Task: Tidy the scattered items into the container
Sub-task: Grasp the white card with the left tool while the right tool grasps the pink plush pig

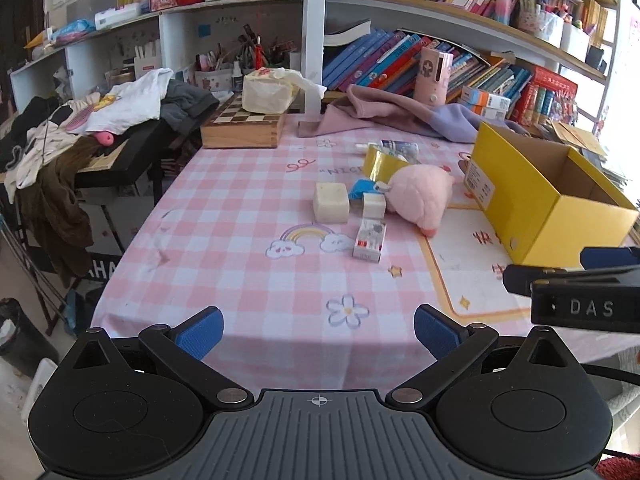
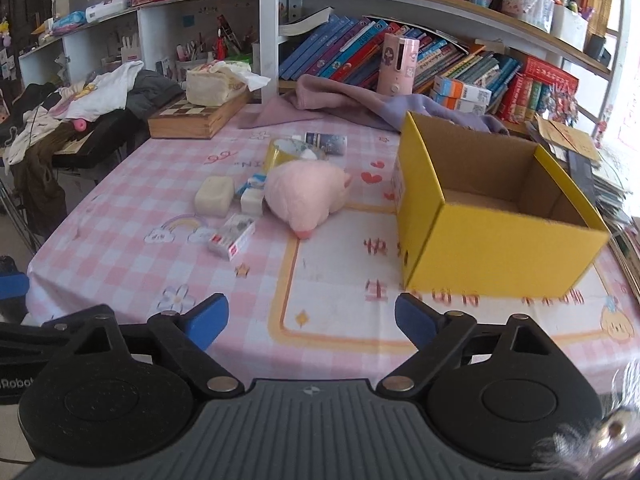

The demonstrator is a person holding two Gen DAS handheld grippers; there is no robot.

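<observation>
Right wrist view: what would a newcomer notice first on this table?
The yellow box stands open on the right side of the pink checked cloth, and no item shows inside it. Left of it lies a pink plush toy, with small packets and a cream block scattered beside it. Both the right gripper and the left gripper are open, holding nothing.

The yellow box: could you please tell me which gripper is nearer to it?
Right. The right gripper sits just short of the yellow box, at its near left corner. The left gripper is farther left, facing the pink plush, with the box off to its right.
</observation>
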